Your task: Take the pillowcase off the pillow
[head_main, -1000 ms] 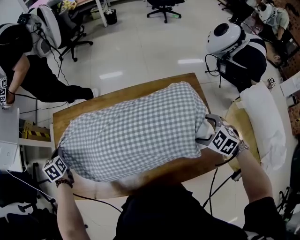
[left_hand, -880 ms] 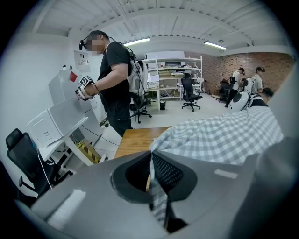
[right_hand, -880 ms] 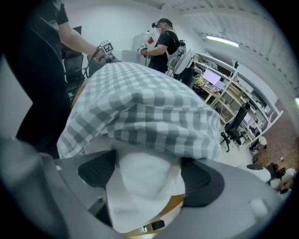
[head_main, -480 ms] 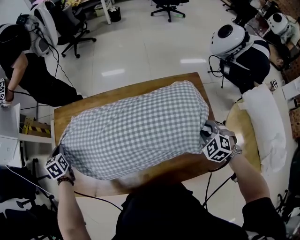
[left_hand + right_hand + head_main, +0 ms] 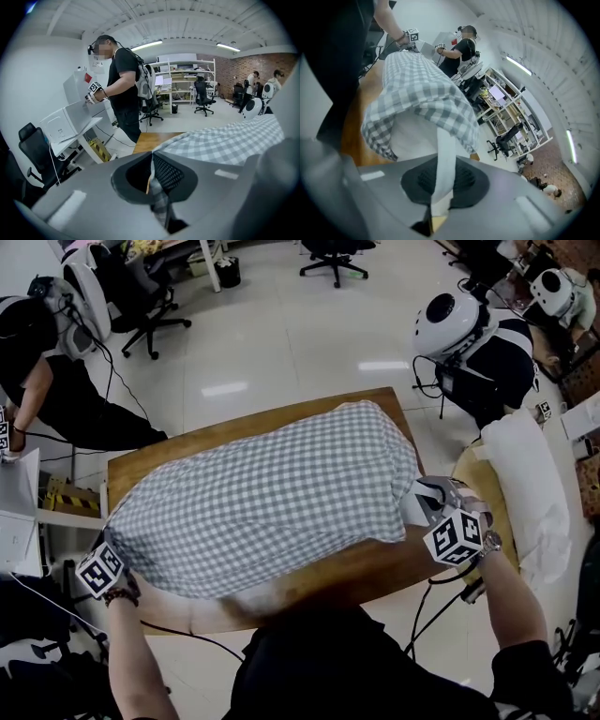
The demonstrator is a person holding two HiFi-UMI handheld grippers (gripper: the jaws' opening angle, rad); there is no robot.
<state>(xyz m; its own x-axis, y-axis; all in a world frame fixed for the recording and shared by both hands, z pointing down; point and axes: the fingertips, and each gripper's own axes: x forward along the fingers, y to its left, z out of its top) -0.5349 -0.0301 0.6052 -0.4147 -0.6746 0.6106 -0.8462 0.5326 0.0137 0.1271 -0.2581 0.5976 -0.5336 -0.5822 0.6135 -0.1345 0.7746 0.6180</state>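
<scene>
Most of the soft white pillow [image 5: 415, 136] is hidden inside the grey-and-white checked cloth pillowcase [image 5: 267, 498]; only its end shows at the case's open mouth on the person's right. In the head view the jaws of both claws are hard to make out against the cloth and the marker cubes, and the person's dark-clothed body cuts off the tabletop's near edge. The left claw [image 5: 152, 173] is clamped on a pinch of the checked pillowcase at its closed left corner. The right claw [image 5: 440, 178] has just been closing its jaws, and a fold of the pillow's white fabric is pinched between them, just outside the case's mouth. The filled pillowcase lies lengthwise across the rectangular brown wooden tabletop [image 5: 319, 579] and covers most of it. To the right a second bare white pillow [image 5: 530, 474] lies on a light wooden table [image 5: 473, 479] with a curved edge. Around them is a pale glossy floor [image 5: 281, 334] with black office chairs [image 5: 328, 254] and other people.
</scene>
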